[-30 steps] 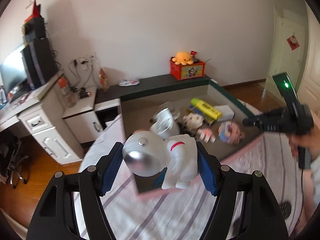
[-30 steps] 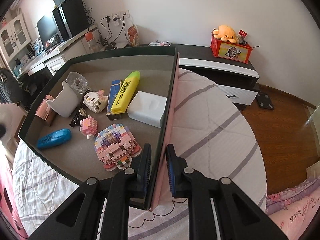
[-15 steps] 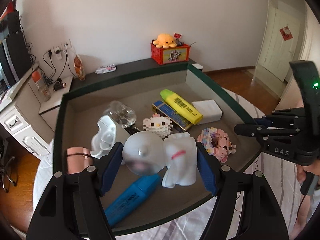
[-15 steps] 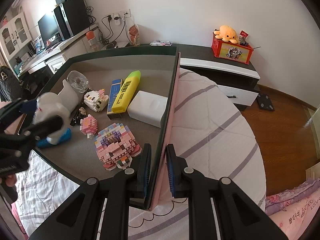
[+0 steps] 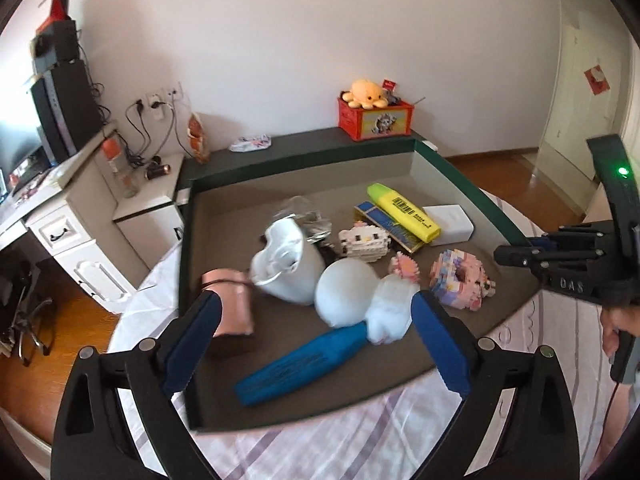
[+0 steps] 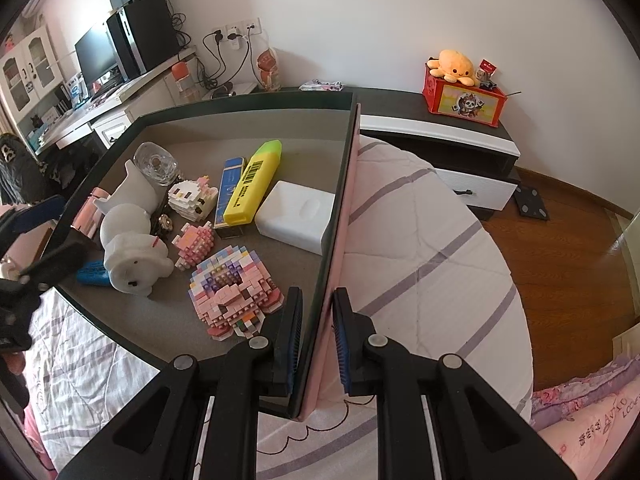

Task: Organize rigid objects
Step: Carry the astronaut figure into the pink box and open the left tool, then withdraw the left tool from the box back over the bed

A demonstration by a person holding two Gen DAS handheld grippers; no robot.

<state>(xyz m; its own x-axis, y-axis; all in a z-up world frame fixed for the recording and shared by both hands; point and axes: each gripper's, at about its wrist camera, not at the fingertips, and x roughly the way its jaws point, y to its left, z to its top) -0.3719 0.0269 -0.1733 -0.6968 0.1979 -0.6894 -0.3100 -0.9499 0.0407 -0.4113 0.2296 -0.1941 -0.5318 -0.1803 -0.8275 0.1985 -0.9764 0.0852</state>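
Astronaut figure [image 5: 366,300]: hard, smooth, light, best pinched across its body; my left hand-held gripper [image 5: 316,344] is opening around it, right hand-held gripper [image 6: 316,340] pinching the box wall [image 6: 336,216].

Left gripper [image 5: 316,340] tilts downward, jaws opening wide; right gripper [image 6: 316,340] (angled steeply down) is clamped shut.

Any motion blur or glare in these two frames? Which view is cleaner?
Left wrist view: the white astronaut figure, blue marker and white cup are smeared by motion; the yellow highlighter stays fairly sharp. Right wrist view: crisp throughout, the astronaut figure is well defined; only mild glare on the wood floor. Both show heavy fisheye bending and dark corners.
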